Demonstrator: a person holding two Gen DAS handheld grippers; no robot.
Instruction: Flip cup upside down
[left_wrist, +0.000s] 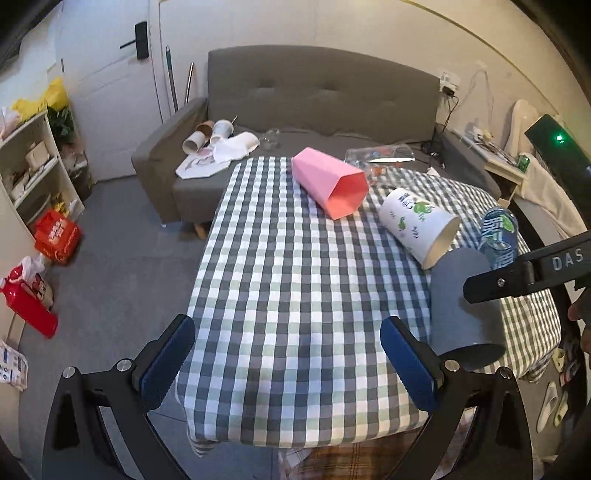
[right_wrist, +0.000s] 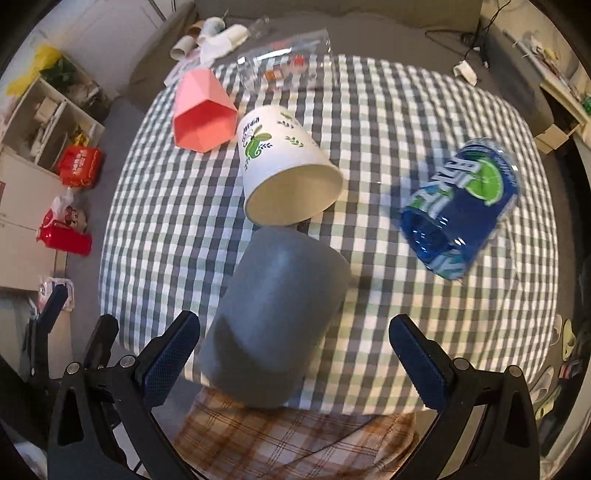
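Note:
Several cups lie on their sides on the checked tablecloth (left_wrist: 295, 266): a pink faceted cup (left_wrist: 330, 182) (right_wrist: 203, 110), a white paper cup with green prints (left_wrist: 419, 227) (right_wrist: 288, 166), a grey cup (left_wrist: 463, 310) (right_wrist: 273, 317) at the near edge, and a blue clear cup (left_wrist: 498, 236) (right_wrist: 461, 206), blurred. My left gripper (left_wrist: 288, 362) is open and empty above the near table edge, left of the grey cup. My right gripper (right_wrist: 295, 362) is open, with the grey cup's base end between its fingers; its left pad (right_wrist: 173, 354) is close beside the cup.
A clear plastic box (right_wrist: 284, 62) lies at the far table edge. A grey sofa (left_wrist: 314, 96) with paper cups and cloths stands behind. White shelves (left_wrist: 29, 166) and red bags (left_wrist: 55, 236) are on the floor at the left. Slippers (right_wrist: 554, 380) lie at the right.

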